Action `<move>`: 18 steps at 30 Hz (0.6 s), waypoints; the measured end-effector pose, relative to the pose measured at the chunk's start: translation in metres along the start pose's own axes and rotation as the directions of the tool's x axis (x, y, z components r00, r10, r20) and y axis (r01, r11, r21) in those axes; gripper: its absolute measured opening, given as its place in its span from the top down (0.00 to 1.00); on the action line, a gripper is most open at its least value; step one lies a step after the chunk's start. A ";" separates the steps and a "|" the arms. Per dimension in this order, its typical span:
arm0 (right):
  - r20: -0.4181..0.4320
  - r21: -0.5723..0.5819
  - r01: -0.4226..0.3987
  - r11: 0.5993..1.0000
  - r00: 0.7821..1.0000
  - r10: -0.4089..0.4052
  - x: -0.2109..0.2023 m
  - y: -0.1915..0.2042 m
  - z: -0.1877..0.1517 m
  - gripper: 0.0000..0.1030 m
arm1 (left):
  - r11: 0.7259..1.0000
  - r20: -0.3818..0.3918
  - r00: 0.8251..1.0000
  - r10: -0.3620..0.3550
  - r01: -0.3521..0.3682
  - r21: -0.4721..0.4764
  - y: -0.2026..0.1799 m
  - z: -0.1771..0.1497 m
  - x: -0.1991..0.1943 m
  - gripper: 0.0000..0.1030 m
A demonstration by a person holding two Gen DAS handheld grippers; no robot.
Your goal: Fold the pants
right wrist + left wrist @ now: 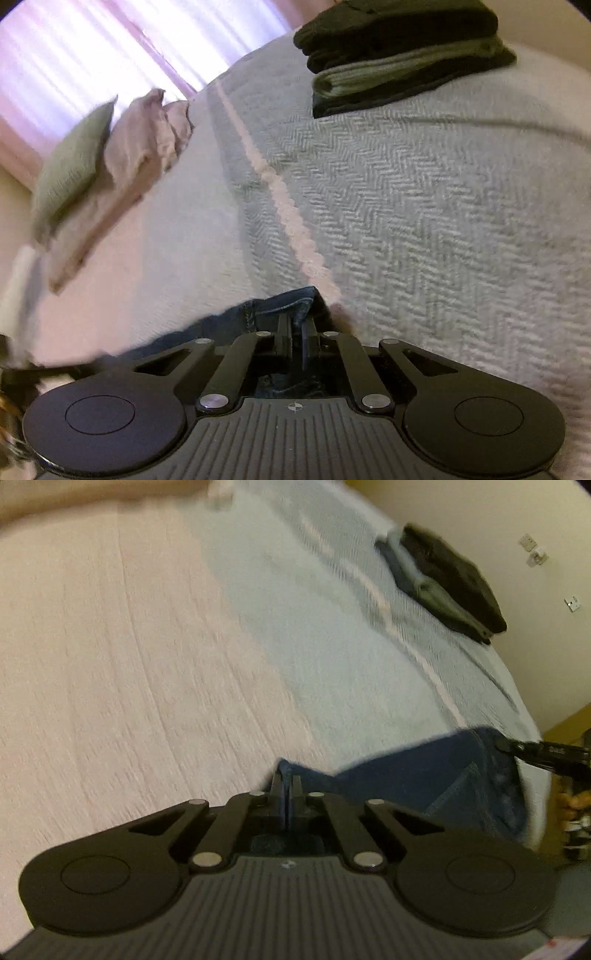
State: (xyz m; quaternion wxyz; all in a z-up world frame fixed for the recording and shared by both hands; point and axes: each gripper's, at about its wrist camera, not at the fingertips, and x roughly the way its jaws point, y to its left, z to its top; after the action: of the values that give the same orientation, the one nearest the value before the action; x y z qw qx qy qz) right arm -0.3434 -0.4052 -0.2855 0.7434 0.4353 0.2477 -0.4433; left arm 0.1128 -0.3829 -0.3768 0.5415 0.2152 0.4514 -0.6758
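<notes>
Dark blue jeans hang stretched between my two grippers, just above the bed. My left gripper is shut on one denim edge, the cloth pinched between its pads. In the left wrist view the right gripper reaches in from the right edge and pinches the far corner of the same jeans. In the right wrist view my right gripper is shut on a bunched seam of the jeans. The rest of the denim trails off to the left below it.
A herringbone bedspread, pale blue with a pink stripe, covers the bed. A stack of folded dark and green clothes lies at the far side. Pillows lean at the head. The wall beyond the bed carries sockets.
</notes>
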 end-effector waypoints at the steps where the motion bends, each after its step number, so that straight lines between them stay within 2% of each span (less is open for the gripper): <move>1: -0.012 -0.030 0.044 0.999 0.999 -0.044 0.005 0.002 -0.004 0.99 | 1.000 0.042 0.999 0.016 -0.017 0.003 0.001 -0.004 0.000 0.98; 3: -0.044 -0.007 0.111 0.994 0.993 -0.111 0.018 0.002 -0.012 0.98 | 0.998 0.051 0.996 0.070 -0.070 -0.008 0.003 -0.016 0.016 0.97; 5: -0.040 -0.026 0.195 0.980 0.980 -0.196 0.022 0.009 -0.015 0.97 | 0.985 0.058 0.986 0.158 -0.161 0.063 -0.008 -0.026 0.031 0.96; 6: -0.037 -0.067 0.261 0.963 0.964 -0.264 0.023 0.015 -0.016 0.97 | 0.977 0.078 0.979 0.188 -0.195 0.088 -0.016 -0.028 0.031 0.95; 7: -0.035 -0.104 0.330 0.938 0.941 -0.335 0.022 0.019 -0.016 0.97 | 0.969 0.098 0.972 0.215 -0.224 0.100 -0.021 -0.028 0.028 0.91; 8: -0.030 -0.140 0.406 0.903 0.910 -0.414 0.019 0.021 -0.017 0.97 | 0.962 0.126 0.961 0.245 -0.258 0.093 -0.022 -0.027 0.019 0.86; 9: 0.005 -0.154 0.459 0.875 0.886 -0.464 0.008 0.021 -0.018 0.97 | 0.961 0.159 0.953 0.258 -0.270 0.060 -0.020 -0.026 0.006 0.78; 10: 0.050 -0.146 0.480 0.865 0.877 -0.478 -0.001 0.020 -0.019 0.97 | 0.960 0.191 0.944 0.270 -0.279 0.021 -0.017 -0.027 -0.008 0.78; 11: 0.102 -0.134 0.479 0.867 0.877 -0.469 -0.018 0.022 -0.022 0.97 | 0.955 0.225 0.929 0.292 -0.295 -0.022 -0.012 -0.032 -0.026 0.80; 12: 0.132 -0.133 0.463 0.877 0.885 -0.447 -0.030 0.027 -0.025 0.97 | 0.954 0.235 0.926 0.296 -0.296 -0.038 -0.009 -0.039 -0.040 0.80; 14: 0.153 -0.162 0.411 0.897 0.909 -0.388 -0.042 0.046 -0.034 0.97 | 0.956 0.217 0.931 0.292 -0.291 -0.039 -0.007 -0.059 -0.063 0.80; 16: 0.137 -0.232 0.341 0.911 0.938 -0.317 -0.039 0.075 -0.048 0.97 | 0.951 0.199 0.930 0.308 -0.306 -0.042 -0.010 -0.083 -0.080 0.80; 18: 0.094 -0.342 0.242 0.908 0.970 -0.223 -0.027 0.110 -0.072 0.97 | 0.949 0.159 0.936 0.314 -0.308 -0.060 -0.011 -0.113 -0.091 0.80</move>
State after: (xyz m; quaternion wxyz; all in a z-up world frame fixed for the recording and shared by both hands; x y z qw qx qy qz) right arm -0.2589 -0.3054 -0.2536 0.7573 0.2513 0.3533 -0.4884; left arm 0.1098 -0.2387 -0.3586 0.6809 0.2175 0.3762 -0.5895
